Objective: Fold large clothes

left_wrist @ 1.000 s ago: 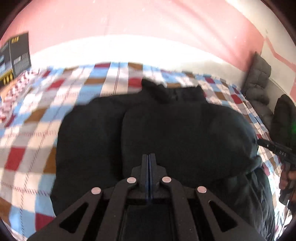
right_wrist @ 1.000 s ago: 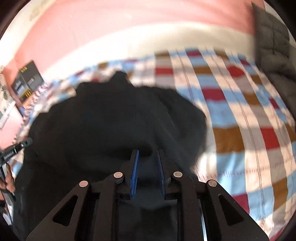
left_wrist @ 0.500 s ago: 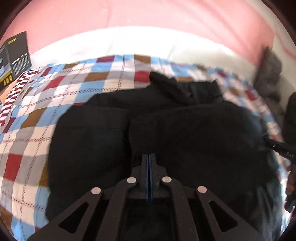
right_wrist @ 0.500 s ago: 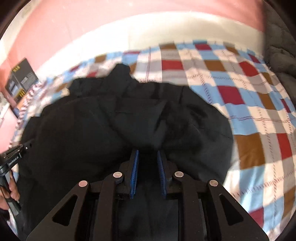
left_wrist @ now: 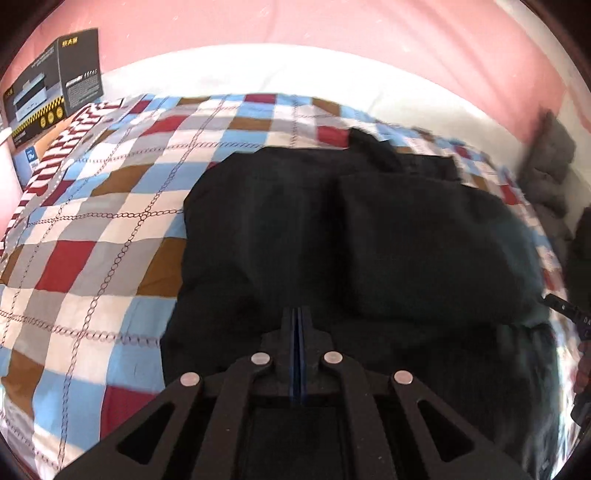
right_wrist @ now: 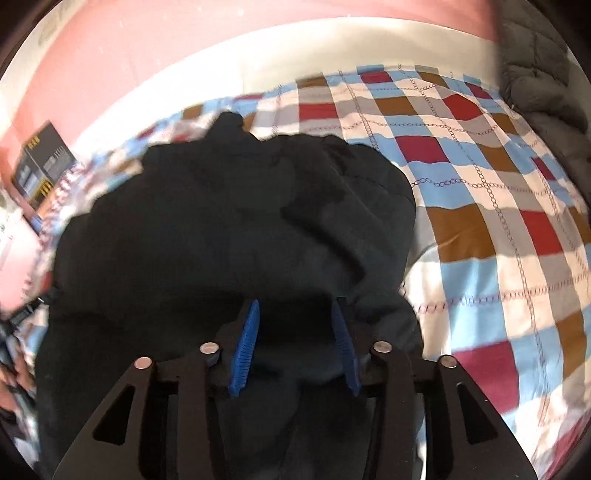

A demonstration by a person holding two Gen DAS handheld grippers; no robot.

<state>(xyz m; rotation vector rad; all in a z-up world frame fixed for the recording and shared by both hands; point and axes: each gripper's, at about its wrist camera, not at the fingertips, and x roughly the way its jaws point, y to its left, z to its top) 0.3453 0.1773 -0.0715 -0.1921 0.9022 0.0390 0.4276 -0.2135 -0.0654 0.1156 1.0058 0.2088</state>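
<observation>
Left gripper (left_wrist: 297, 325): fingers pressed together, no cloth visible between.
Right gripper (right_wrist: 295, 332): fingers wide.
Jacket (right_wrist: 229, 229): under right fingers, long axis near-far on the bed (right_wrist: 480, 229).

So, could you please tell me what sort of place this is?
Most likely a bedroom: a checked bedspread covers what looks like a bed, a black garment lies on it, and a pink wall stands behind.

Bright daylight, glare on the white wall band (left_wrist: 258, 70), motion blur at curved, dark-vignetted fisheye edges.
</observation>
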